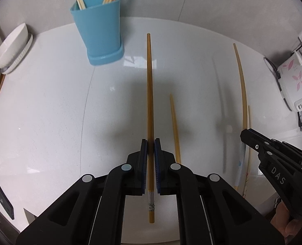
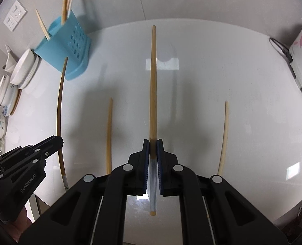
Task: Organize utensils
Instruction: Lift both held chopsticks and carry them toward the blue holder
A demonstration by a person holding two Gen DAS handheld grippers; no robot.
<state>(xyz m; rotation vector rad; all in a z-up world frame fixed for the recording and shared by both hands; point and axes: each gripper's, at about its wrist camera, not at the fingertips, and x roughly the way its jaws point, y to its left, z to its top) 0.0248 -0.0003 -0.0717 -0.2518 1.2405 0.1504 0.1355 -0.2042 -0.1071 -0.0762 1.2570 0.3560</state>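
Left wrist view looks steeply down on a white counter [image 1: 49,106], where the left gripper [image 1: 150,143] is clamped on a dark bamboo chopstick [image 1: 149,85] that runs straight ahead from between its blue pads; the patterned butt end sticks out behind the fingers. A blue utensil holder [image 1: 99,30] stands upright at the far left of the counter with several chopsticks already in it, and white bowls [image 1: 12,47] are stacked at the left edge. One loose pale chopstick [image 1: 175,126] lies on the counter just right of the gripper. At the right edge the right gripper [image 1: 245,135] is in view, gripping a lighter chopstick [image 1: 241,81] with a pale blue butt end, and another chopstick lies just beyond it. In the right wrist view, the right gripper [image 2: 153,143] is closed on that lighter chopstick [image 2: 153,81], with one loose chopstick [image 2: 109,134] on the counter to its left and another [image 2: 224,134] well off to its right. A flowered white appliance [image 2: 301,57] sits at the far right of the counter.
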